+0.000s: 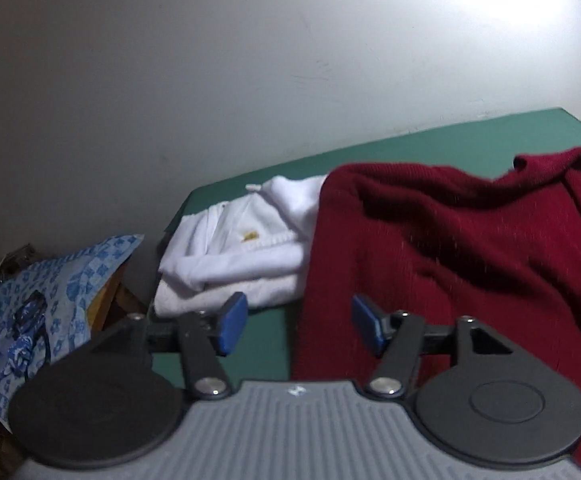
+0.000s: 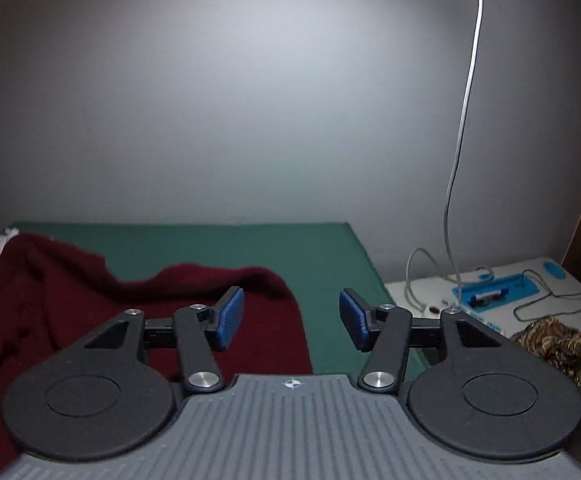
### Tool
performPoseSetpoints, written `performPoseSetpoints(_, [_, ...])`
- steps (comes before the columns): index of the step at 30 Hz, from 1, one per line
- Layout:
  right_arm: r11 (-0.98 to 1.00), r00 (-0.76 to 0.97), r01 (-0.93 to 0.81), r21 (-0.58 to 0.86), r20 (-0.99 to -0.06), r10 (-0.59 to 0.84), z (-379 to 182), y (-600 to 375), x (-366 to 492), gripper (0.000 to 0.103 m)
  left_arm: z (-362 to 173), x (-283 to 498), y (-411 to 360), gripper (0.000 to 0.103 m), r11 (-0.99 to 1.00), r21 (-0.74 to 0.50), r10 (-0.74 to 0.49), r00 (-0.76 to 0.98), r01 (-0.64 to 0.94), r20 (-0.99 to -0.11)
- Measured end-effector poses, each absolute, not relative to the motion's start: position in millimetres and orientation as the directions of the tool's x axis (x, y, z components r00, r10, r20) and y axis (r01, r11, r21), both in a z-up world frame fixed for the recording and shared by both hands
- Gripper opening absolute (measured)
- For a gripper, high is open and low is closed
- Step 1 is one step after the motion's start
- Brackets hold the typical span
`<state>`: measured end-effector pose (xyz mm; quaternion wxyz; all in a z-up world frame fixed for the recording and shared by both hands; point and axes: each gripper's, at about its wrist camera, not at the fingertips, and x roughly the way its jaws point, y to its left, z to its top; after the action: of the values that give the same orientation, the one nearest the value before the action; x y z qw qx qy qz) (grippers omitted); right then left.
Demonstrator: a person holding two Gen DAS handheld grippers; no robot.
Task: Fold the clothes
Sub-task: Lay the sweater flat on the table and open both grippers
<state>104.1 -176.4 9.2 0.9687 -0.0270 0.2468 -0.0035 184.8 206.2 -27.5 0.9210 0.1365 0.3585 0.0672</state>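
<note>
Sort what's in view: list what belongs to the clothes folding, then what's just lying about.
For the job: dark red sweater, folded white garment, green table, left tongs and right tongs, both open and empty.

Lying about: blue patterned bag, white cable, blue tray, tiger-striped cloth.

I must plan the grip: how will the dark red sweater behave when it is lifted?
The dark red sweater lies rumpled in soft folds, so it probably hangs floppy. Its thick knit suggests some weight and little slipperiness. Pushed, it would likely bunch on the green surface.
</note>
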Motion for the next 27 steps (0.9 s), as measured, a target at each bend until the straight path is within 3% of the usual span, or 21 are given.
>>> performPoseSetpoints(6, [0.991,0.715,-0.123,-0.06,-0.698,0.046,-47,-194,11,0.062,-69,85,258,0.093,0.981,0.194,0.161,0.666,-0.025,-0.728])
performPoseSetpoints(12, [0.99,0.684,-0.122,-0.073,-0.728,0.031,-69,-172,26,0.061,-122,53,251,0.092,0.97,0.242,0.198,0.572,0.0,-0.796])
performPoseSetpoints(13, [0.992,0.669,-0.115,-0.048,-0.742,0.041,-75,-177,32,0.05,-123,54,250,0.089,0.975,0.223,0.189,0.574,-0.011,-0.797])
performPoseSetpoints(14, [0.994,0.654,-0.106,-0.023,-0.754,0.052,-80,-181,38,0.02,-123,54,250,0.087,0.979,0.201,0.177,0.578,-0.023,-0.797])
performPoseSetpoints(16, [0.997,0.651,-0.079,0.009,-0.757,0.058,-84,-185,40,0.007,-122,55,250,0.074,0.987,0.157,0.153,0.586,-0.045,-0.795])
performPoseSetpoints(18, [0.998,0.658,-0.065,0.022,-0.751,0.059,-80,-184,41,0.003,-121,57,252,0.06,0.993,0.11,0.118,0.593,-0.05,-0.796])
performPoseSetpoints(20, [0.998,0.675,-0.058,0.006,-0.736,0.044,-73,-182,44,0.003,-120,60,252,0.037,0.991,0.125,0.131,0.598,-0.051,-0.791])
performPoseSetpoints(21, [0.999,0.684,-0.052,-0.005,-0.728,0.032,-68,-183,48,0.003,-120,63,253,0.021,0.986,0.158,0.158,0.598,-0.054,-0.785])
performPoseSetpoints(24, [0.998,0.717,-0.018,-0.058,-0.696,-0.028,-48,-198,69,0.003,-120,79,266,0.02,0.968,0.238,0.241,0.594,-0.085,-0.767])
performPoseSetpoints(27, [0.978,0.784,0.131,-0.161,-0.588,-0.201,-13,-231,104,0.002,-119,105,295,0.02,0.937,0.311,0.343,0.578,-0.157,-0.74])
